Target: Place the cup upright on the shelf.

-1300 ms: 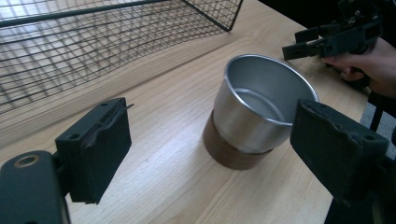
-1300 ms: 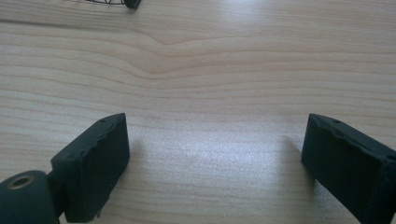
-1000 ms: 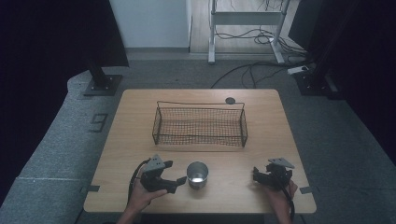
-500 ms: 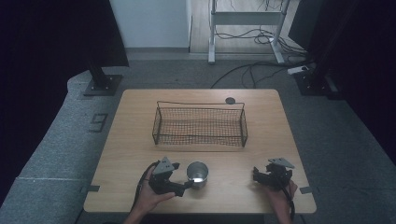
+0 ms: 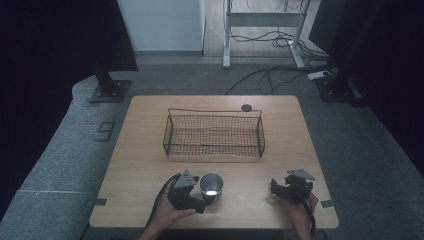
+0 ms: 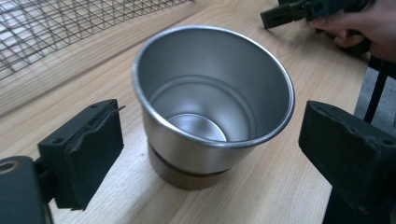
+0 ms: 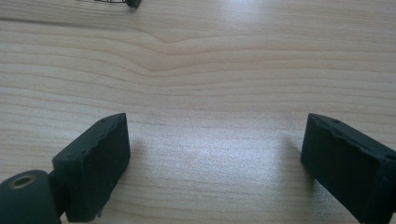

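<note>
Jaws of the left gripper (image 6: 205,154) stand wide, one each side of the cup (image 6: 212,100) w/ gaps both sides — not touching it. Cup is upright, empty, steel, on the table (image 5: 150,165) near its front edge, at approx 6 o'clock from the basket (image 5: 214,132). Left gripper sits at the cup's 9 o'clock in the high view. Right gripper (image 7: 215,163) — jaws also wide, over bare wood, well apart from the cup at its 3 o'clock.
</note>
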`<state>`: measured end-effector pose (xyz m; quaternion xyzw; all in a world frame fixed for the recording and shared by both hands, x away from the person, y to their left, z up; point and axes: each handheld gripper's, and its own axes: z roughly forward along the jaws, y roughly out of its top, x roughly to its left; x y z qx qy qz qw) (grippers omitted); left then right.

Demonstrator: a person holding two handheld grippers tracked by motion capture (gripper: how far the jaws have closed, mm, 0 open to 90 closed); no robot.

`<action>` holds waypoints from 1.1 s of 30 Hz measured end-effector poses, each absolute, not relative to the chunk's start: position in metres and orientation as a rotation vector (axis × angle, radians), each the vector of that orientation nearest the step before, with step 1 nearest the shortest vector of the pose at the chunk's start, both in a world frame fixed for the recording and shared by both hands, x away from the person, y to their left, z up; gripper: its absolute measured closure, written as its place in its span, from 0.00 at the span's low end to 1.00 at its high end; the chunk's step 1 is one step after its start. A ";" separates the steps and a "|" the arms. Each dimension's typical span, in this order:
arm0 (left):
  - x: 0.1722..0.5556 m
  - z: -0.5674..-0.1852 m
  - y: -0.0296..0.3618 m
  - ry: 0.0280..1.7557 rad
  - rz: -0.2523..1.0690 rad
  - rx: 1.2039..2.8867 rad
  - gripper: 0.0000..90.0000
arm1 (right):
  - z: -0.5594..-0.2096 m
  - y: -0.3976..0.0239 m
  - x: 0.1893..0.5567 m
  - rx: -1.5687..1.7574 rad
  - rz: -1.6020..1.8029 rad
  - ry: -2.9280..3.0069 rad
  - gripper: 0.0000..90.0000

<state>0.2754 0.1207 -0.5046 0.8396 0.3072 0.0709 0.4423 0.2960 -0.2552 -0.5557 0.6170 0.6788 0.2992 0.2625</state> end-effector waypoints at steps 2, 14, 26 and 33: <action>0.276 -0.507 0.117 0.755 0.179 2.094 0.07 | -0.556 -0.255 0.296 1.669 0.810 1.836 0.09; 0.281 -0.510 0.096 0.741 0.227 2.099 0.09 | -0.556 -0.255 0.296 1.666 0.812 1.837 0.10; 0.283 -0.516 0.096 0.723 0.261 2.110 0.21 | -0.556 -0.255 0.296 1.665 0.813 1.838 0.10; 0.286 -0.511 0.105 0.739 0.247 2.062 0.21 | -0.556 -0.255 0.296 1.665 0.813 1.838 0.10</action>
